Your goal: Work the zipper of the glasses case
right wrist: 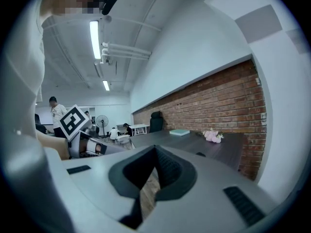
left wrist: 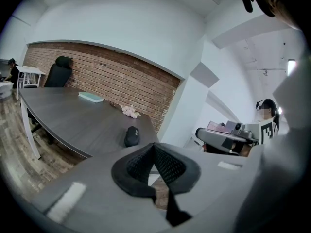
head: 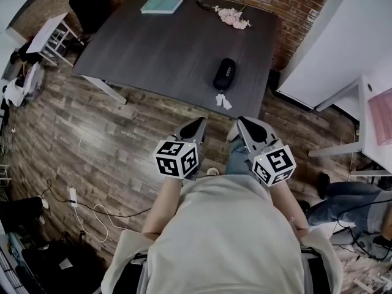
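From the head we look steeply down over the torso onto the left gripper [head: 197,126] and right gripper [head: 244,126], with the table [head: 171,48] farther ahead; each gripper camera sits close behind its own jaws, looking along them; the left faces across the table to the brick wall [left wrist: 107,74]; the right has table and wall on its right; all three share table, flowers [head: 233,17] and book [head: 162,5]; each gripper view catches the other gripper beside it.

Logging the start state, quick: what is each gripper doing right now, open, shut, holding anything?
Left gripper: jaws closed, holding nothing.
Right gripper: jaws closed, holding nothing.
Glasses case: on the table, apart from both.
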`<state>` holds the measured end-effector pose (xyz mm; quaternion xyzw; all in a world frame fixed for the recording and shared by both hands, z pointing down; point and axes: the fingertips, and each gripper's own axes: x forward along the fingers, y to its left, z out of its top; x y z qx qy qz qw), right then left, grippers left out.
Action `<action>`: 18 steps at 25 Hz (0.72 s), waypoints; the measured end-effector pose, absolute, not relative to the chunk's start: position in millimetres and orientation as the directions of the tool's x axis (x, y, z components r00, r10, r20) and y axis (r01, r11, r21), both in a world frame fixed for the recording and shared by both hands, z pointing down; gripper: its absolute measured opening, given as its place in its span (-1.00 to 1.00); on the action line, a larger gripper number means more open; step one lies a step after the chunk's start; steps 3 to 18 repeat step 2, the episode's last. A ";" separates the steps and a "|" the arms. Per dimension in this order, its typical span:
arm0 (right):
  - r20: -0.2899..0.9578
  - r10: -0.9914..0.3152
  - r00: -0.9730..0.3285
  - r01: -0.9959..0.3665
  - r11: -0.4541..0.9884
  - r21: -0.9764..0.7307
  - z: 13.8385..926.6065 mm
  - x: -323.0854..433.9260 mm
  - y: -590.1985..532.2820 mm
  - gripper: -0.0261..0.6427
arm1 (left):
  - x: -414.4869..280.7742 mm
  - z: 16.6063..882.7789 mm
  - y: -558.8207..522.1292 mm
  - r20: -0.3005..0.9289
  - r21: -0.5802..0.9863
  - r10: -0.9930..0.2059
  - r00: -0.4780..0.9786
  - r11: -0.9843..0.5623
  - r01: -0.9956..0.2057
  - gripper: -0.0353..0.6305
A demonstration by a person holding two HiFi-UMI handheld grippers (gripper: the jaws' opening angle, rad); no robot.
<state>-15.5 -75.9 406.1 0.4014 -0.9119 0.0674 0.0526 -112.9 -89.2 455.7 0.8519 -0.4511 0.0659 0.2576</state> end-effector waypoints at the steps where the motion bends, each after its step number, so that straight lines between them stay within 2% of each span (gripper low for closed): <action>1: 0.149 -0.726 -0.672 -0.740 0.668 -0.081 406.1 -15.4 -76.9 -0.92 | -113.2 455.4 -90.2 0.344 0.379 -0.735 0.584 -0.460 -0.803 -0.86; 18: 0.149 -0.726 -0.671 -0.740 0.667 -0.081 406.0 -15.3 -77.8 -0.92 | -113.5 455.0 -91.1 0.343 0.379 -0.736 0.584 -0.461 -0.803 -0.86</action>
